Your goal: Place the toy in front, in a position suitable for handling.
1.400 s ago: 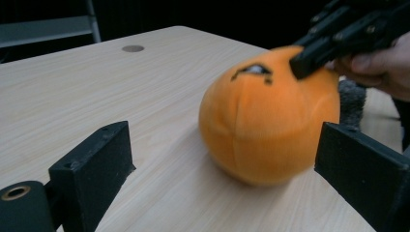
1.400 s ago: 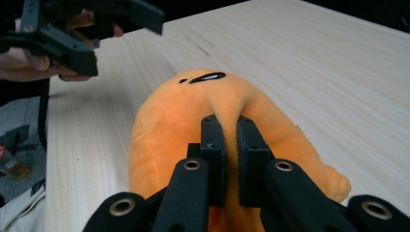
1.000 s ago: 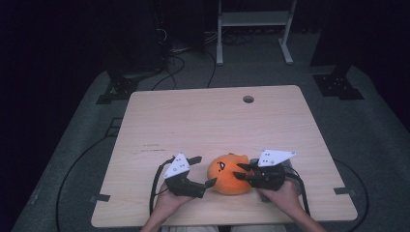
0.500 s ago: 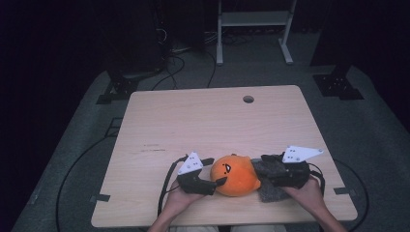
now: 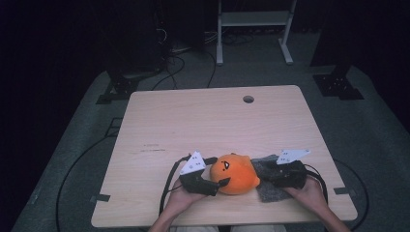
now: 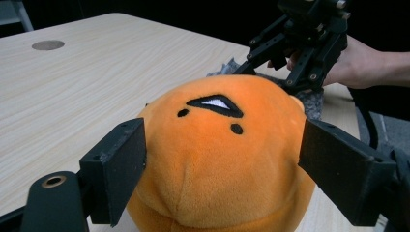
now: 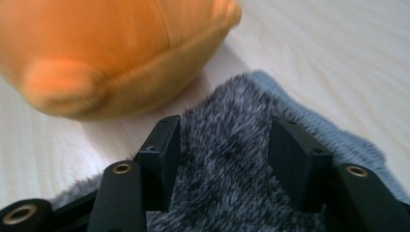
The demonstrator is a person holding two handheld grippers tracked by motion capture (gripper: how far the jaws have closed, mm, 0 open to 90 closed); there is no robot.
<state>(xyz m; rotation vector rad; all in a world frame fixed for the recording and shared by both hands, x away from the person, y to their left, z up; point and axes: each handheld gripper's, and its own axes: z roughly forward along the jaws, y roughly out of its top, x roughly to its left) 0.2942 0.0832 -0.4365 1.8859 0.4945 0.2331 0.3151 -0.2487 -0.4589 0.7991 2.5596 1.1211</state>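
Orange plush toy [image 5: 235,173]: round, soft, with a stitched face of two black dots and a dark triangular mouth. It sits on the wooden table [image 5: 203,125] near the person's edge, between the two grippers. In the high view the face is on the upper left part of the toy, turned up and toward the left gripper. The body is nearly ball-shaped, a little wider than tall, its longer measure running across the table from one gripper to the other.

Grey fuzzy cloth [image 5: 268,181]: lies flat on the table just right of the toy, touching or nearly touching its base.

Left gripper [image 5: 218,182]: held level at the toy's left side. In its own view the jaws stand on either side of the toy [image 6: 222,159]; the left one lies against the plush, the right one shows a narrow gap. The jaws have just been opening slightly. Not clamped.

Right gripper [image 5: 265,170]: low over the cloth, jaws spread, the grey pile [image 7: 227,164] between them. The jaws have just been closing a little. No pinch is visible, so released.
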